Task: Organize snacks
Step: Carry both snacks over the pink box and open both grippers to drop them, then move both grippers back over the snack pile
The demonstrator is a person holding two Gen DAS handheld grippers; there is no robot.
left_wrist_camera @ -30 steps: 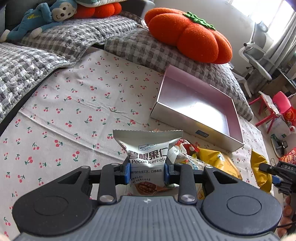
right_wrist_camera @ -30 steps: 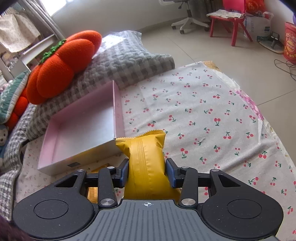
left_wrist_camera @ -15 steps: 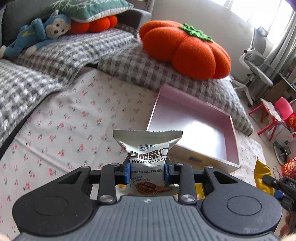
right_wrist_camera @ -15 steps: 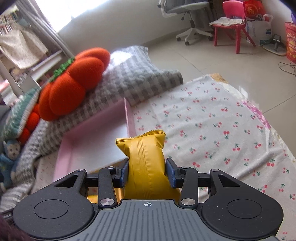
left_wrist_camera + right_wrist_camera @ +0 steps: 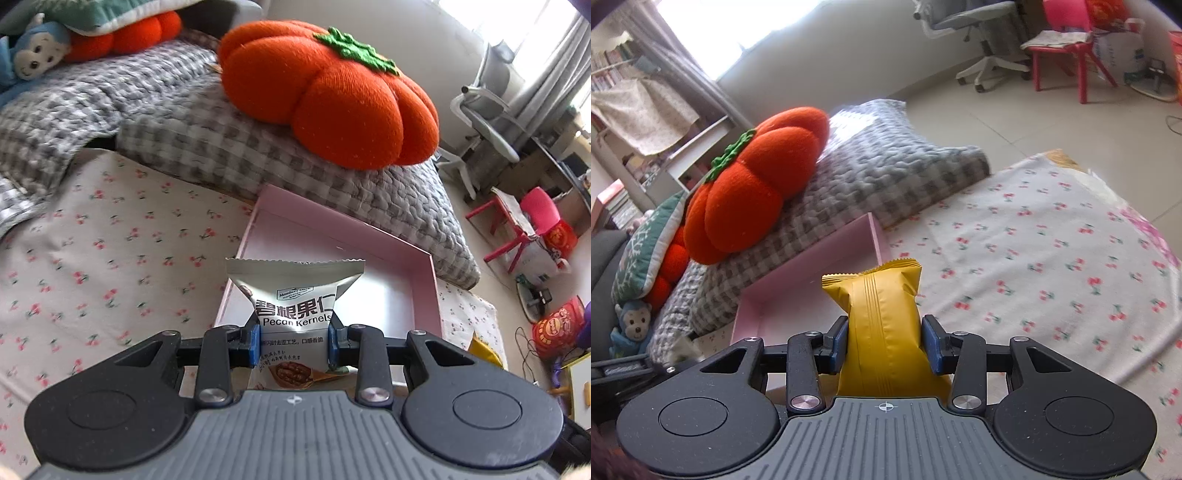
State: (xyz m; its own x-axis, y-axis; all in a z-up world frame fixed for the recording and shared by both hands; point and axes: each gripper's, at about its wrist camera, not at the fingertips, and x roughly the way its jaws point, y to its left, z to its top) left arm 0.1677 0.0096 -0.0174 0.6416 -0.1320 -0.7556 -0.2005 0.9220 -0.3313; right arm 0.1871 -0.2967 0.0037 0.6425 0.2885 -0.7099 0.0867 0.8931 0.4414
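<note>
Two wrist cameras look down along hand-held tongs over a cloth printed with small red cherries (image 5: pixel 110 266). The left tongs (image 5: pixel 293 341) are pinching a silver packet labelled "Pecan Kernels" (image 5: pixel 294 299), blue pads pressed against both its sides, so that it stands upright with its crimped top edge pointing away from the camera. Directly beyond it lies an open, shallow pink box (image 5: pixel 369 232), its pale floor bare where visible; the packet sits in front of the box's near-left part in this view. The right tongs (image 5: pixel 884 345) are pinching a plain yellow snack packet (image 5: pixel 882 314), also upright, its pads squeezing the packet's middle. In the right view the pink box (image 5: pixel 812 266) lies just beyond and to the left of the yellow packet, with the cherry cloth (image 5: pixel 1052 258) spreading out to the right. Behind the box, a grey checked quilt (image 5: pixel 207 136) carries a large orange pumpkin-shaped cushion (image 5: pixel 332 96). A blue plush monkey (image 5: pixel 26 55) lies at the far left. A grey office chair (image 5: pixel 979 33) and a small red chair (image 5: pixel 1067 44) stand on the tiled floor beyond.
</note>
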